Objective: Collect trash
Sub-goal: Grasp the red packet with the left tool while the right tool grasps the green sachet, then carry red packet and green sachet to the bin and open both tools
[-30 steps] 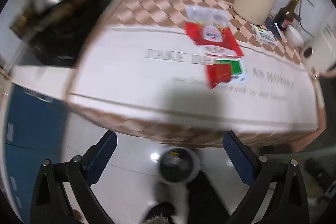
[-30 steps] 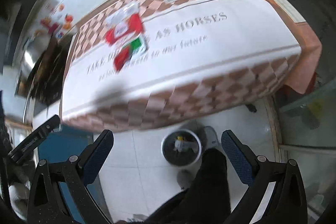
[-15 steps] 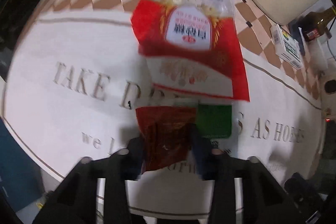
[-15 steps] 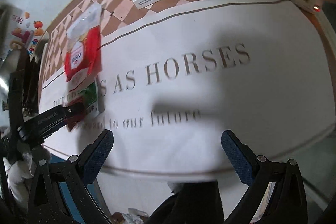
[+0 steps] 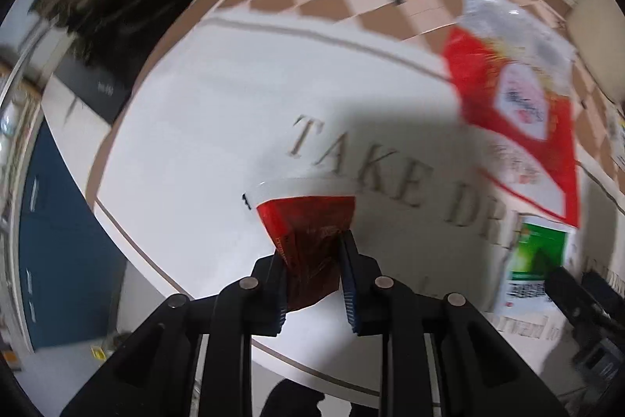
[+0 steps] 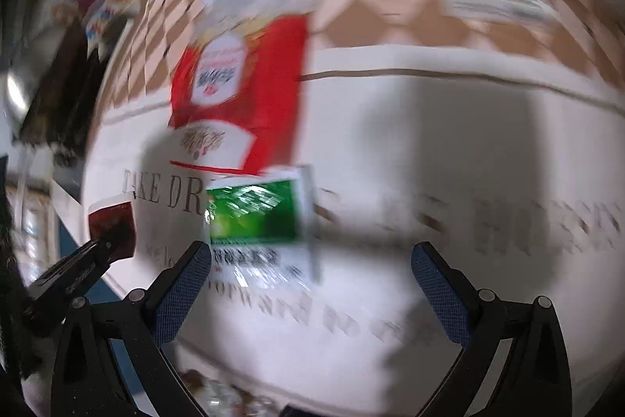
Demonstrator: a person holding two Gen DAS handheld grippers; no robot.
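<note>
Two views are differing; only the right wrist is showing the right gripper (image 6: 310, 284) gaping above the green-and-white foil packet (image 6: 258, 217); the left gripper (image 5: 312, 272), having just been closing, is clenching the dark red crinkled wrapper (image 5: 308, 221) at lower centre, long axis pointing up-frame.

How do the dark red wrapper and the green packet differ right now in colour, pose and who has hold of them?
The dark red wrapper is pinched in the left gripper, whose jaws have just been closing, and stands up crumpled; the green packet lies flat on the tablecloth, untouched, before the open right gripper. The wrapper is dark red with a white edge; the packet is green above a white printed panel. Both are thin food packaging.
</note>
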